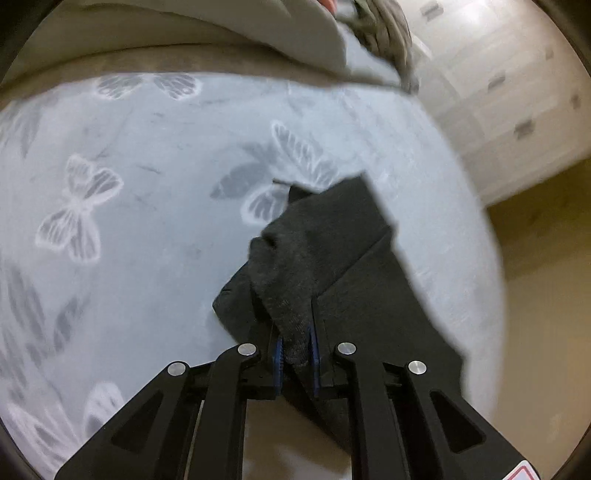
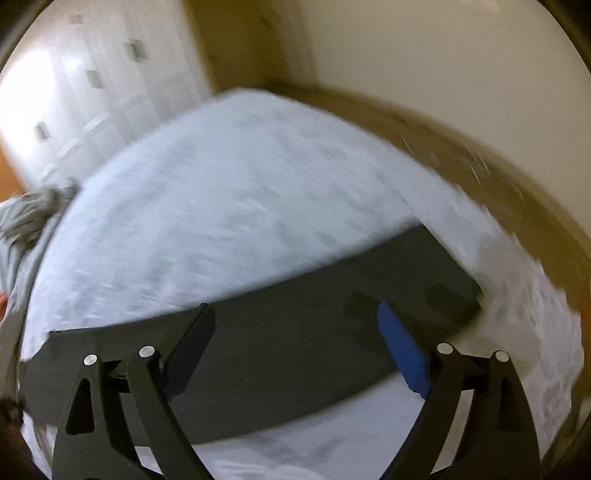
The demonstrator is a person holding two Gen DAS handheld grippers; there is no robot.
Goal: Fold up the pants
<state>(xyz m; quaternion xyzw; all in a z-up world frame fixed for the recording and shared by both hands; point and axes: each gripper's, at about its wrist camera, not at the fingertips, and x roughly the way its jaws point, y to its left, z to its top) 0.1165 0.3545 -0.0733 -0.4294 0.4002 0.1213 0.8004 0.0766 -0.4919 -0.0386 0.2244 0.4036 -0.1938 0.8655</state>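
Observation:
Dark charcoal pants (image 1: 332, 266) lie on a light blue bedspread with butterfly patterns (image 1: 147, 184). My left gripper (image 1: 295, 343) is shut on a bunched fold of the pants' fabric, lifting it off the bed near the front edge. In the right wrist view the pants (image 2: 295, 332) lie flat as a long dark band across the bed. My right gripper (image 2: 295, 321) is open just above the band and holds nothing, its blue-padded fingers (image 2: 402, 350) spread wide.
A beige headboard and pillow (image 1: 221, 44) and a grey bundled cloth (image 1: 388, 33) lie at the far side. White wardrobe doors (image 2: 92, 92) stand beyond the bed. A wooden floor (image 1: 535, 240) runs along the bed's edge. The bedspread (image 2: 221, 203) extends beyond the pants.

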